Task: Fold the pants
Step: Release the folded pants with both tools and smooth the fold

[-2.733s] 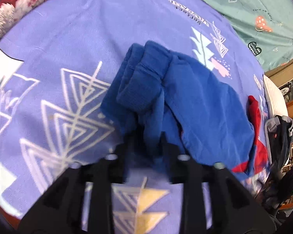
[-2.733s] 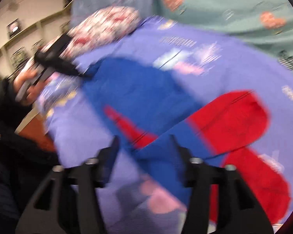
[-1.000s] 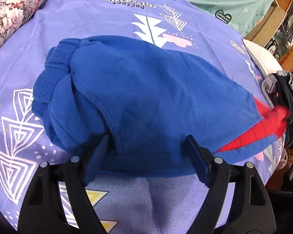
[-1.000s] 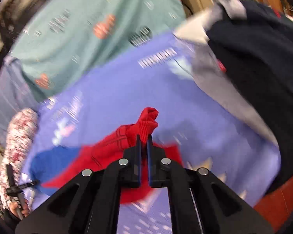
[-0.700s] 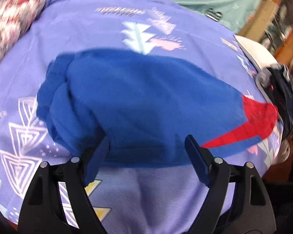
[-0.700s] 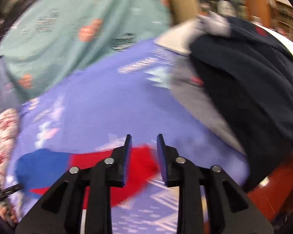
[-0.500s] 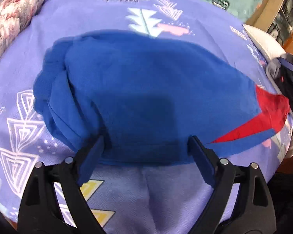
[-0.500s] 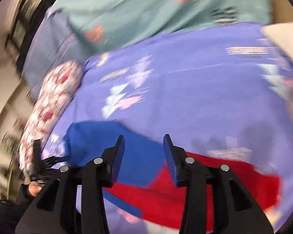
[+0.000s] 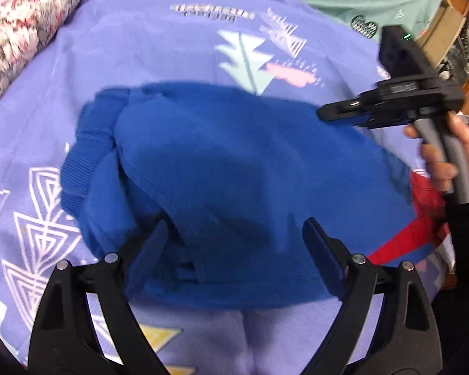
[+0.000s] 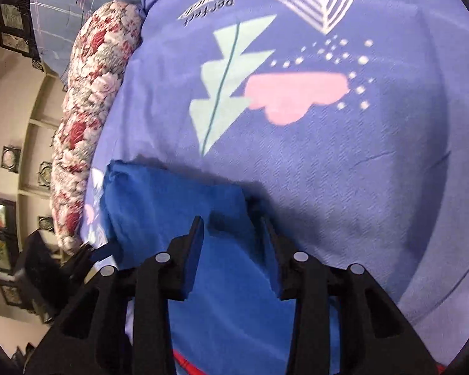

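My grippers [image 9: 234,237] are matte black with silver screws and blue-faced pads [image 10: 192,262]; my bare hand [image 9: 447,153], dark-sleeved, shows at three o'clock.

Soft matt cloth under hard matt black plastic

The blue fleece-like cloth pants [image 9: 234,168] look matt and thick between the spread fingers of the matt black plastic left gripper [image 9: 234,237], with a ribbed knit waistband [image 9: 78,172] left of it and a red cloth panel [image 9: 422,215] to its right. The purple printed woven bedsheet [image 10: 375,156] ahead of the right gripper [image 10: 231,234] shows a fine ribbed texture; dull metal screw heads [image 10: 300,256] dot its black plastic arms.
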